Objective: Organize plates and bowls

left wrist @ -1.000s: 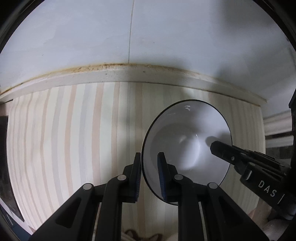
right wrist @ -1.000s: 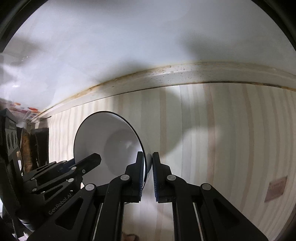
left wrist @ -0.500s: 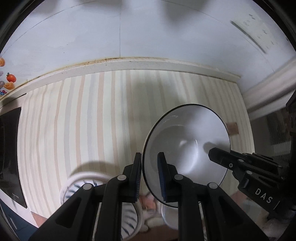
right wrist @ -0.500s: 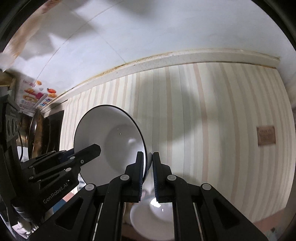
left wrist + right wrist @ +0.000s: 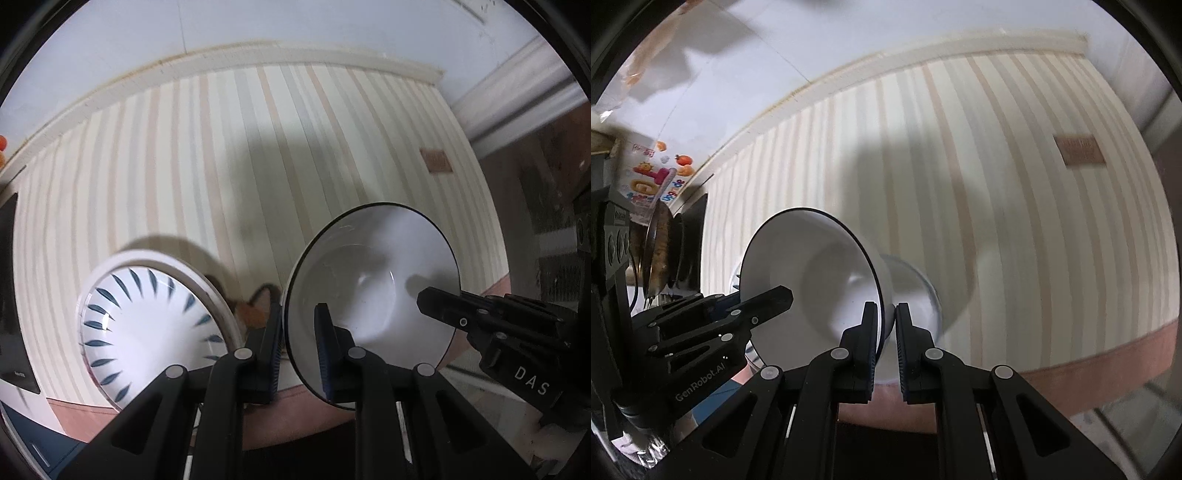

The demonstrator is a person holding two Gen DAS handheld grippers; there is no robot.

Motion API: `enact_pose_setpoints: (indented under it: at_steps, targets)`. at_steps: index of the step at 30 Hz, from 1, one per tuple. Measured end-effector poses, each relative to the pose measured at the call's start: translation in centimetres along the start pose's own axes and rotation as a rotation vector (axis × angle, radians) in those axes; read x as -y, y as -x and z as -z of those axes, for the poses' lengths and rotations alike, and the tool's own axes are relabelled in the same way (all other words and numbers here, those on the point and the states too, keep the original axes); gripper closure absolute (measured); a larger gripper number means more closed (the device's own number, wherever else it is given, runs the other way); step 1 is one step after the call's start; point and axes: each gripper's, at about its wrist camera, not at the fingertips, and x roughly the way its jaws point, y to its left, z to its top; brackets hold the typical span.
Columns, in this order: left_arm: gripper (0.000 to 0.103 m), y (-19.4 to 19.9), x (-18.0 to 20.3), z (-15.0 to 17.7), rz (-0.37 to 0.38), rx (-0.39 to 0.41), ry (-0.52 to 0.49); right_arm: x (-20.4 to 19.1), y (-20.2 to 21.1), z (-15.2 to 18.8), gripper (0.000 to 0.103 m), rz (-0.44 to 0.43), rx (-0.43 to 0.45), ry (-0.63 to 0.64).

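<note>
A white bowl with a thin black rim (image 5: pixel 373 291) hangs tilted above the striped table, held from both sides. My left gripper (image 5: pixel 297 321) is shut on its left rim. My right gripper (image 5: pixel 424 297) reaches in from the right and grips the opposite rim. In the right wrist view the same bowl (image 5: pixel 820 280) has my right gripper (image 5: pixel 886 314) shut on its edge, and the left gripper (image 5: pixel 783 295) comes in from the left. A white bowl with blue leaf marks (image 5: pixel 147 321) rests on the table, left of the held one. Another plain white bowl (image 5: pixel 912 291) lies under the held bowl.
The striped cloth (image 5: pixel 258 166) covers the table up to a white wall ledge (image 5: pixel 295 59). A brown label (image 5: pixel 1078 149) lies on the cloth at the right. A pan (image 5: pixel 657 254) and dark appliance stand at the left. A small orange object (image 5: pixel 255 314) sits between the bowls.
Both grippers have carried the black-rimmed bowl back from the wall toward the table's near edge. The blue-leaf bowl and the plain white bowl have come into view beneath.
</note>
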Motion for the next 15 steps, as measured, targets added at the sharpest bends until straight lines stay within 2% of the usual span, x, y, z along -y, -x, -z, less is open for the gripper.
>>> enact_pose_setpoints:
  at_steps: [6,15]
  targets:
    - [0.088,-1.9,0.8,0.3,-0.027,-0.044,-0.012,1.4,-1.9,0.9,0.092,0.006,-0.027,-0.03]
    - [0.088,-2.6,1.4,0.7,-0.07,-0.051,-0.045,2.2,-3.1,1.2,0.091,0.01,-0.064,-0.041]
